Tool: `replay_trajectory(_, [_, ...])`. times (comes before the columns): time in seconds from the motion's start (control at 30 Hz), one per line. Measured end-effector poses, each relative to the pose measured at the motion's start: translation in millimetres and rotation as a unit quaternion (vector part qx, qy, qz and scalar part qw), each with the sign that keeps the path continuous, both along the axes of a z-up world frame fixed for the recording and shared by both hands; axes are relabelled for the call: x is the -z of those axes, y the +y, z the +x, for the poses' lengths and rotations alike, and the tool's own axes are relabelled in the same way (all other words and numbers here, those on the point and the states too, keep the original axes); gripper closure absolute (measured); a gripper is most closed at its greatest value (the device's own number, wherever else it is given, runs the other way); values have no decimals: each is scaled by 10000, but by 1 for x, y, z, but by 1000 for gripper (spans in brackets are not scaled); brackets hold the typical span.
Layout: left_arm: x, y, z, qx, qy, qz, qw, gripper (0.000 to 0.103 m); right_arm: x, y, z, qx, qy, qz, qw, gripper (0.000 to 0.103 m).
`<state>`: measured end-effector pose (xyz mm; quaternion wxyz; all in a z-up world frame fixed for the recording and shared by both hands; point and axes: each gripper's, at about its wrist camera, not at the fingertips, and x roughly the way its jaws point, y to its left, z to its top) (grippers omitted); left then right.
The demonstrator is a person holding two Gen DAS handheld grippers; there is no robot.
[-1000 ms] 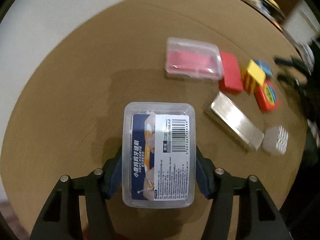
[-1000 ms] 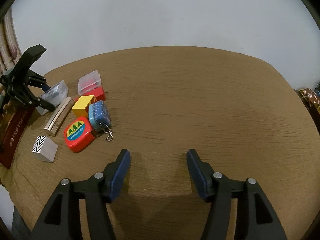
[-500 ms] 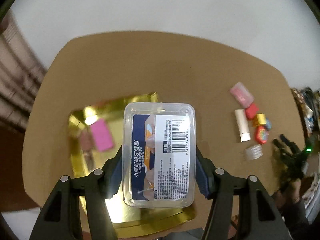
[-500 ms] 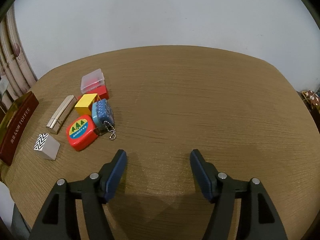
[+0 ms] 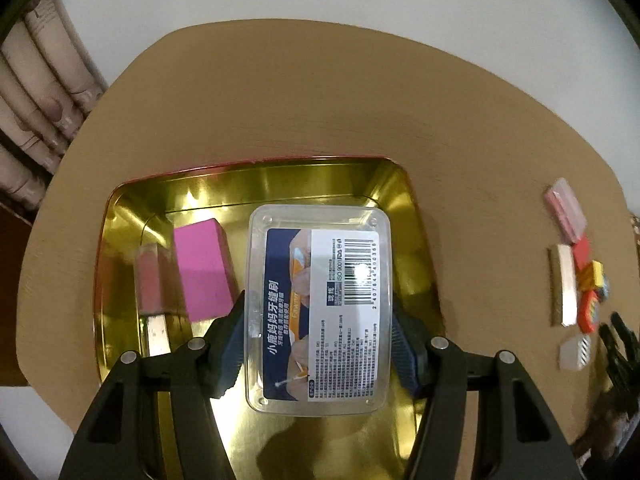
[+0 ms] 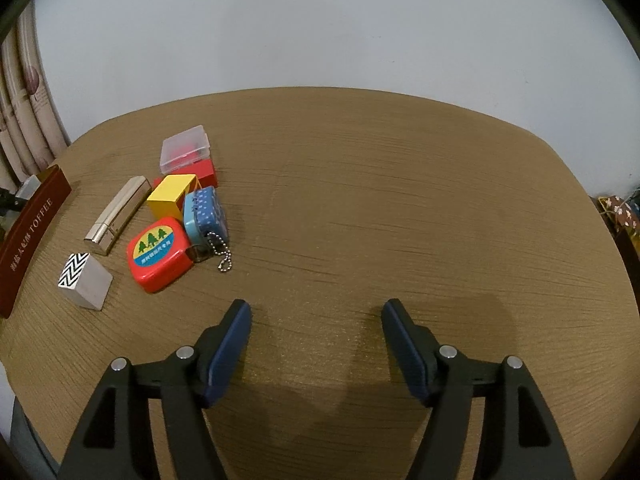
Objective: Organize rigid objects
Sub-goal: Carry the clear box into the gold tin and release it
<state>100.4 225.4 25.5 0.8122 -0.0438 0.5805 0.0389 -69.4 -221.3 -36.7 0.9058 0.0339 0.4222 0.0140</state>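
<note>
My left gripper (image 5: 318, 312) is shut on a clear plastic box (image 5: 316, 248) with a blue and white barcode label. It hangs above the open gold tin (image 5: 412, 216). A pink block (image 5: 202, 268) and a smaller pinkish box (image 5: 148, 280) lie in the tin's left half. My right gripper (image 6: 316, 312) hovers low over bare table, its jaws opening with nothing between them. Left of it lies the pile: red tape measure (image 6: 158, 252), blue tape measure (image 6: 206, 212), yellow block (image 6: 172, 196), red block (image 6: 206, 171), clear box (image 6: 185, 149), gold case (image 6: 118, 212), zigzag box (image 6: 86, 280).
The round brown table (image 6: 400, 200) stands before a white wall. The tin's red outer side, lettered TOFFEE (image 6: 32, 232), sits at the table's left edge in the right wrist view. Curtains (image 5: 36, 92) hang at the left. The pile (image 5: 572, 280) lies right of the tin.
My left gripper has carried the clear box from near the pile over to above the gold tin, rolling as it went. The right gripper's jaws have spread wider; its hand stayed put.
</note>
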Motion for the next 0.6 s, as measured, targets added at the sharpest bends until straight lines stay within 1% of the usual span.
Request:
replay_trajectory(0.13, [11,-5,12,-68,112,251,9996,45,0,0,1,-3,1,4,10000,32])
replay_trajectory(0.17, [14,-6,14,-88,179,262,9995,45,0,0,1,-5,0,4,10000,32])
replay_trajectory(0.23, [13,-8,15,-103,154,147,9997,45,0,-1,1,-10,-1,13,10000,32])
replay_trajectory(0.27, [11,-9,13,-111,84,145,9998,44,0,-1,1,-9,-5,32,10000,32])
replay_trajectory(0.33, [3,-10,10,-101,-50,215,9997,37,0,-2,0,-4,-16,84,10000,32])
replay_trajectory(0.4, [-7,-9,4,-172,-193,290,9992,36,0,-3,-1,-3,-27,123,9999,32])
replay_trajectory(0.47, [-19,-9,-4,-198,-366,302,9987,32,-1,-6,-2,-7,-55,216,9998,32])
replay_trajectory(0.53, [-31,-7,-15,-282,-548,223,9978,31,-2,-11,-2,-3,-67,410,9991,33])
replay_trajectory(0.6, [-47,-5,-30,-414,-789,60,9960,31,-10,-14,1,-23,-108,528,9985,33])
